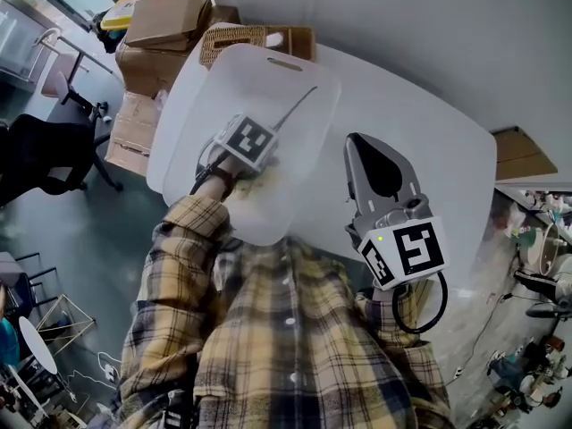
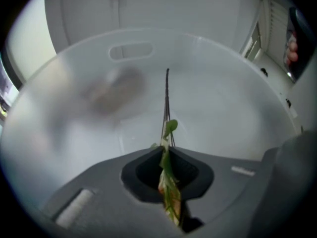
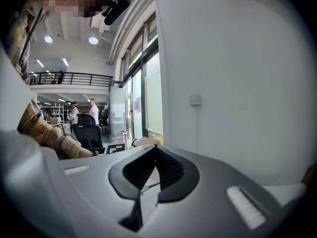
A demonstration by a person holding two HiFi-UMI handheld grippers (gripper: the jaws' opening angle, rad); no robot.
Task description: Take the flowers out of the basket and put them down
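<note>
– On the white table [image 1: 429, 141] stands a translucent plastic basket [image 1: 201, 96], its handle slot [image 1: 284, 63] on the far rim at twelve o'clock. See where the flower is?

– Yes. The left gripper [image 2: 166, 151] has it. The jaws are pinched tight on the flower stem [image 2: 167, 98], with green leaves [image 2: 170, 182] squeezed between the pads and a touch of orange among them. I can't make out the blossom itself.

– Which way does the stem run?

– Straight ahead of the jaws toward twelve o'clock in the left gripper view, thin and dark, ending a little short of the handle slot. From the head view it slants toward one o'clock over the basket's mouth. The gripper points steeply down over the basket, so the flower hangs within the basket's outline. I can't tell whether the stem's tip touches the wall.

– And the other hand?

– The right gripper [image 3: 155, 148] is at about three o'clock from the basket, well apart from it, held nearly level over the table. Its jaws are closed together and grip no flower.

– Anything else round about?

– Cardboard boxes [image 1: 165, 16] are piled beyond the table at eleven o'clock, and a black office chair [image 1: 36, 155] stands at nine. The person's plaid sleeve [image 1: 192, 231] runs up to the left gripper.
</note>
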